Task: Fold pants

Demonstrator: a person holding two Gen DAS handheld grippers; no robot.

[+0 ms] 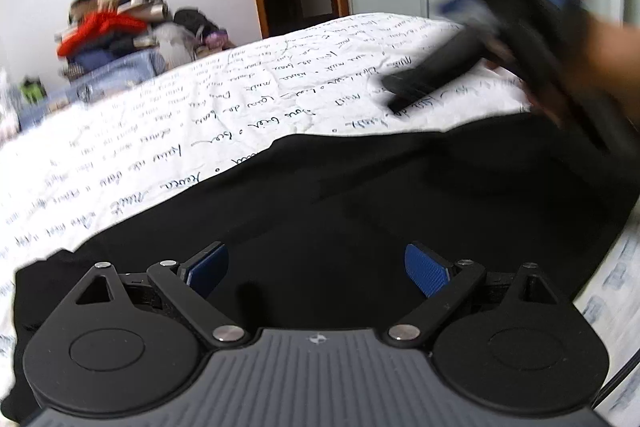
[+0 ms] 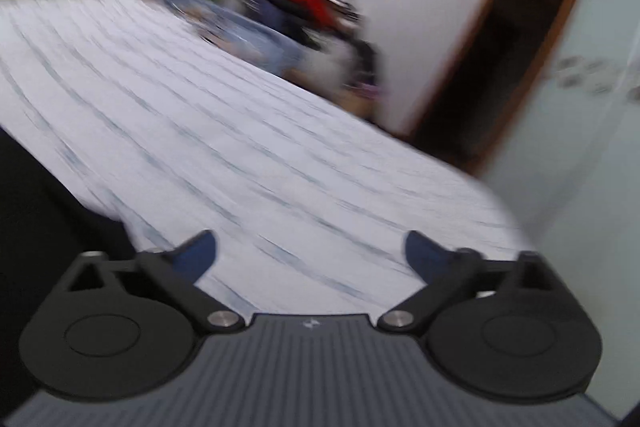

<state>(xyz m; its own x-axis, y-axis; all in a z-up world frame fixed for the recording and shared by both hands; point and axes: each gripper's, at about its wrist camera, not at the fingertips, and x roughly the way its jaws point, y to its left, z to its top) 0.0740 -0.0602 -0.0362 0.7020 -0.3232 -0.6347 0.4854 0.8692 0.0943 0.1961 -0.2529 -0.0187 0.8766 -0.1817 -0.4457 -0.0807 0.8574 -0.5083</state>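
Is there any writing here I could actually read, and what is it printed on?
Bedsheet: rows of cursive handwriting print, upside down and too blurred to quote.
Left gripper: a small emblem on its body, no readable letters.
Right wrist view: sheet lines smeared by motion, unreadable.
Black pants: no text visible.

A: How is the light?

B: Soft and even, an indoor daylight look. The white bedspread [image 1: 224, 115] is bright, nearly washed out; the black pants [image 1: 360, 195] swallow all detail.

A: Any shadows?

B: Only faint ones on the pants, hard to tell from the cloth.

A: Sharpness?

B: The left wrist view is fairly crisp up close, but the right gripper [image 1: 404, 95] crossing it smears. The right wrist view is streaked all over by motion blur.

A: Edges?

B: Fisheye bending, dark corners.
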